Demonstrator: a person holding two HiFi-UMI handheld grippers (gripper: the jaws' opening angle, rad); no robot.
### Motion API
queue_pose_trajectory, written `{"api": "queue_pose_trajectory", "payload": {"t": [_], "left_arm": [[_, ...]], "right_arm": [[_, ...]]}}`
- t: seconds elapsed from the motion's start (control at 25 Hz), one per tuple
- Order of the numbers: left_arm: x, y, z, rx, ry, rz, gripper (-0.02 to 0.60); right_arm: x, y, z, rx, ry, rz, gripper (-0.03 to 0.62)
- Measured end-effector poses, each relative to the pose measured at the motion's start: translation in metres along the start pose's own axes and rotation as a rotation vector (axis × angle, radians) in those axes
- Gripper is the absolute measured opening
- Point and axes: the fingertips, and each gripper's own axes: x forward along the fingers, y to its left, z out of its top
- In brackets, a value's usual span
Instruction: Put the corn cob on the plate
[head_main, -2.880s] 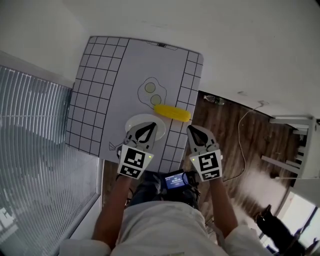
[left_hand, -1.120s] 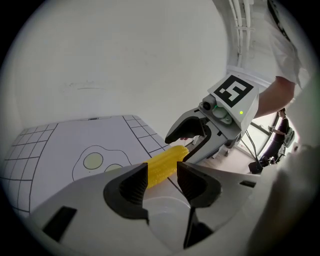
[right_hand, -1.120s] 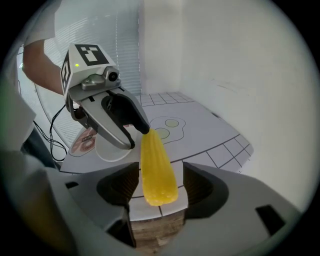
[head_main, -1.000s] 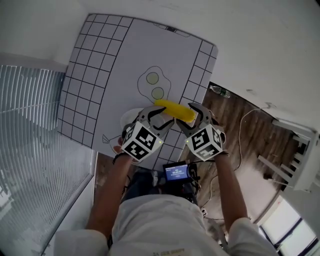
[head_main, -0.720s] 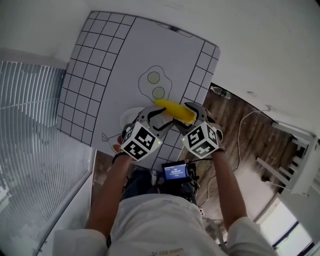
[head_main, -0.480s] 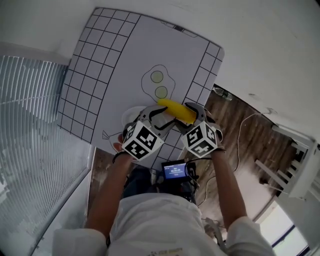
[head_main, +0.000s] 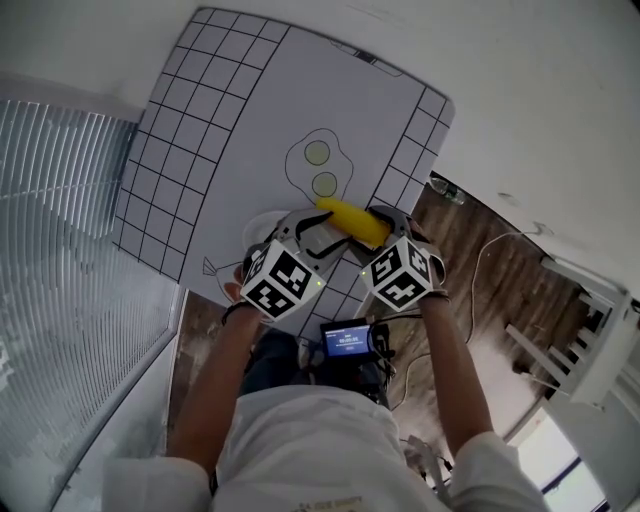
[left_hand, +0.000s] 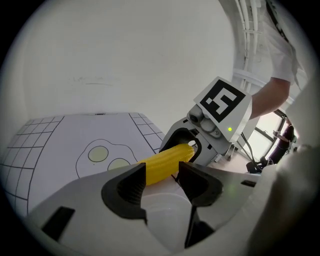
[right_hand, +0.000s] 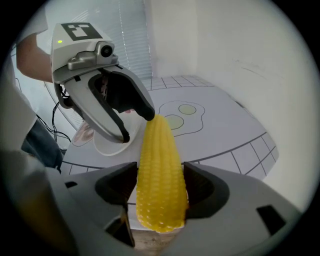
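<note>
Yellow corn cob (head_main: 352, 221) near white plate (right_hand: 111, 148); grid-lined mat (head_main: 230, 120), fried-egg outline (head_main: 318, 168).

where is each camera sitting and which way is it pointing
Head view: on the person's head, looking steeply down at the table, plate and corn cob; shows torso, forearms, left gripper and right gripper.
Left gripper view: rides the left gripper, looking along its open jaws over the plate towards the right gripper; right arm behind.
Right gripper view: rides the right gripper, whose jaws have just been opening, corn cob between them; faces the left gripper and left arm.
Shared: the gripper views face each other along the corn cob.
</note>
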Motion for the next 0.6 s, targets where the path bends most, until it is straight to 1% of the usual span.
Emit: {"api": "queue_pose_trajectory", "payload": {"t": [0.16,0.24,0.36,0.52,0.56,0.6], "left_arm": [[-0.006,0.006,0.001,-0.017,-0.018,0.038,0.213],[-0.008,0.009,0.001,-0.015,-0.018,0.048,0.213],[-0.009,0.011,0.002,-0.016,-0.01,0.056,0.212],[-0.011,0.016,-0.003,-0.026,0.005,0.074,0.207],[-0.013,0.017,-0.002,-0.021,0.002,0.084,0.205],[-0.017,0.018,0.0,-0.01,-0.004,0.098,0.186]], "right_arm": [[0.001,-0.001,-0.001,0.005,0.048,0.006,0.3],[0.001,-0.002,0.001,0.002,0.037,0.004,0.297],[-0.001,-0.003,0.001,-0.005,0.008,0.004,0.27],[0.0,-0.003,0.001,-0.012,-0.003,0.005,0.267],[-0.001,-0.003,0.0,-0.011,-0.009,0.004,0.265],[-0.001,-0.003,0.0,-0.008,-0.013,0.005,0.265]]}}
